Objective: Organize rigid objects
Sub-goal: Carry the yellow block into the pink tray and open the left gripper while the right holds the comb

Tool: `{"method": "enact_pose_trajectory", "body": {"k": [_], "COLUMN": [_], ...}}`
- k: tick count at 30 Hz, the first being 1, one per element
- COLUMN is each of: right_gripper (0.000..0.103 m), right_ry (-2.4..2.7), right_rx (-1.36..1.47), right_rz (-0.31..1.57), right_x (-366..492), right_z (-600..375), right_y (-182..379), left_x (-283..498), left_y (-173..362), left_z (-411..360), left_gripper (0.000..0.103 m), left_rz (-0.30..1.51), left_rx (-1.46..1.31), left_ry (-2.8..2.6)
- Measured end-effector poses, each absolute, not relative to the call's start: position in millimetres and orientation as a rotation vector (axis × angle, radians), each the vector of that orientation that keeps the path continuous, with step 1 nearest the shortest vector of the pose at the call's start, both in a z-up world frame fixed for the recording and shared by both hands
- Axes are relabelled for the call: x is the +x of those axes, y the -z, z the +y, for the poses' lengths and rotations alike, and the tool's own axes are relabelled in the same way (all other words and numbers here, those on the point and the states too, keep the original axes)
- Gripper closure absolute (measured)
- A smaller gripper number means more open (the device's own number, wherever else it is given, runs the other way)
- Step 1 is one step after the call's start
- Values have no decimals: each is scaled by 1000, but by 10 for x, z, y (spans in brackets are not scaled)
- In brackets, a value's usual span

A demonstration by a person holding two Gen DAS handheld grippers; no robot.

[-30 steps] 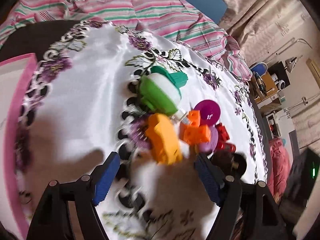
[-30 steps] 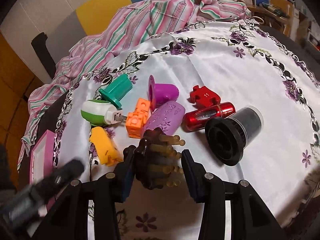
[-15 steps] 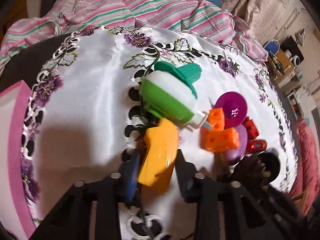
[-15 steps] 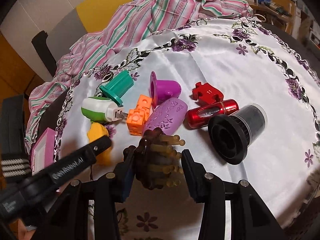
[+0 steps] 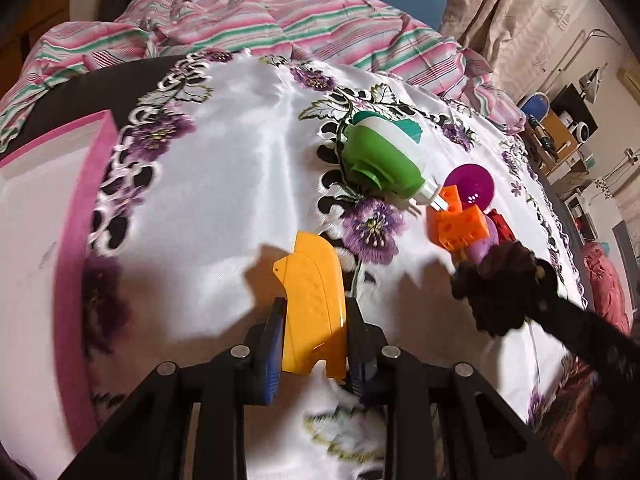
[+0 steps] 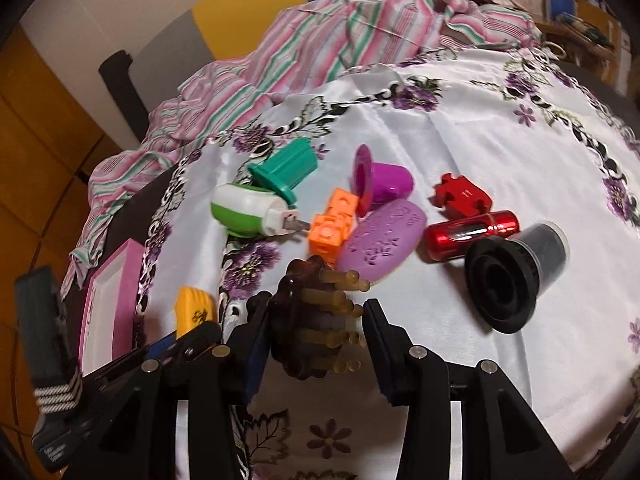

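My left gripper (image 5: 316, 344) is shut on a yellow plastic piece (image 5: 314, 300) and holds it just above the white flowered tablecloth (image 5: 224, 184); it also shows in the right wrist view (image 6: 194, 312). My right gripper (image 6: 316, 328) is shut on a dark brown bristled comb (image 6: 312, 320), which also shows in the left wrist view (image 5: 504, 284). Ahead lie a green-white plug (image 6: 248, 210), a teal cup (image 6: 286, 170), orange cubes (image 6: 332, 228), a purple cup (image 6: 384, 186), a lilac oval case (image 6: 382, 242), a red puzzle piece (image 6: 460, 194), a red cylinder (image 6: 470, 234) and a black lidded jar (image 6: 516, 276).
A pink-rimmed box (image 5: 44, 248) stands at the left table edge and shows in the right wrist view (image 6: 108, 304). A striped pink-green cloth (image 6: 320, 52) lies heaped beyond the table's far edge. A shelf with clutter (image 5: 560, 136) stands at the far right.
My left gripper closed on the yellow piece, then drew it back toward me and left, away from the toy cluster. My right gripper with the comb has stayed put.
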State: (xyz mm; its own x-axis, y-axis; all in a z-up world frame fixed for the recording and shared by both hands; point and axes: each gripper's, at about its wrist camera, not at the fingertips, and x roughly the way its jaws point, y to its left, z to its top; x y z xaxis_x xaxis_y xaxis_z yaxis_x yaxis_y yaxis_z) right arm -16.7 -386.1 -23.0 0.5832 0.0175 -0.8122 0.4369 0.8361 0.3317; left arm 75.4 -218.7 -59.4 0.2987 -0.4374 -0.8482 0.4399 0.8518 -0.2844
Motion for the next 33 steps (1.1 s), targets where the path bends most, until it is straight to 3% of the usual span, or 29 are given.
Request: {"method": "enact_pose_trajectory", "body": {"k": [15, 33], "right_gripper": [58, 58], "right_ry": [114, 31], "right_rx": [442, 383], "right_rz": [942, 908], "right_x": [-100, -66], "right_z": [-3523, -3330], "right_y": [203, 134], "left_x": [798, 1748], "left_y": [205, 573], "left_z": [-1289, -239], "left_gripper": [76, 76], "left_rz": [1005, 1043], "left_rx": [-93, -22], "left_ry": [551, 223]}}
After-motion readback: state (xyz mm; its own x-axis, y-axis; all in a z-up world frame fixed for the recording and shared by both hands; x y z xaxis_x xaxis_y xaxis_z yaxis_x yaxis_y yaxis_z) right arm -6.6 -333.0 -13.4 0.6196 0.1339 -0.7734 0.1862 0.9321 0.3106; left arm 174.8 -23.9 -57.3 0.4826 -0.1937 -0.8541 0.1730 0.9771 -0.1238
